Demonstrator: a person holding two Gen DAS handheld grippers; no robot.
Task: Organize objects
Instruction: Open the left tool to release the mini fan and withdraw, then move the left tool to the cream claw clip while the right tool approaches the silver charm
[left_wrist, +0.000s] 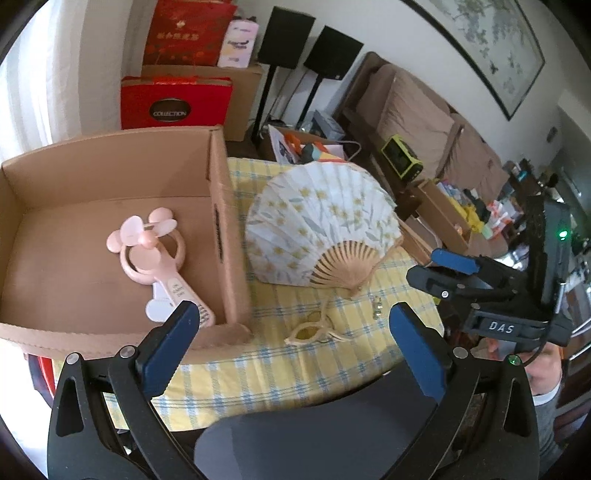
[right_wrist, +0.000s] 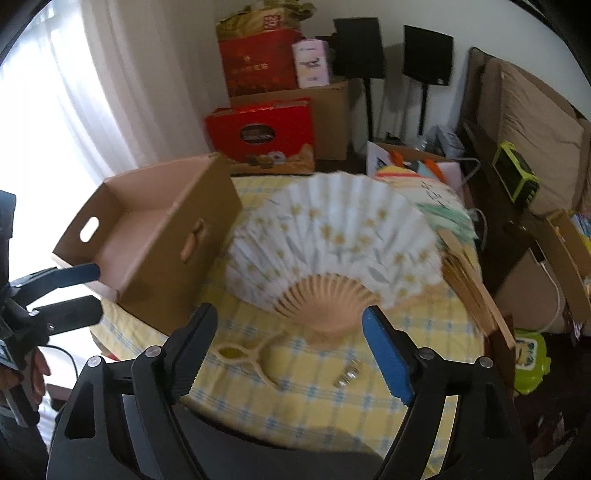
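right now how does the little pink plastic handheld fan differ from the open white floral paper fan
The pink plastic handheld fan lies inside the cardboard box; the white floral paper fan lies outside it on the checked tablecloth. The pink one has small round blades on a handle; the paper one is a wide pleated half-circle on wooden ribs, and much larger. Neither is held by a gripper.

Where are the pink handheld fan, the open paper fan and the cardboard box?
pink handheld fan (left_wrist: 147, 254): left wrist view, on its round guard.
open paper fan (right_wrist: 332, 236): right wrist view, on the pleated paper leaf.
cardboard box (left_wrist: 225, 221): left wrist view, on its right wall.
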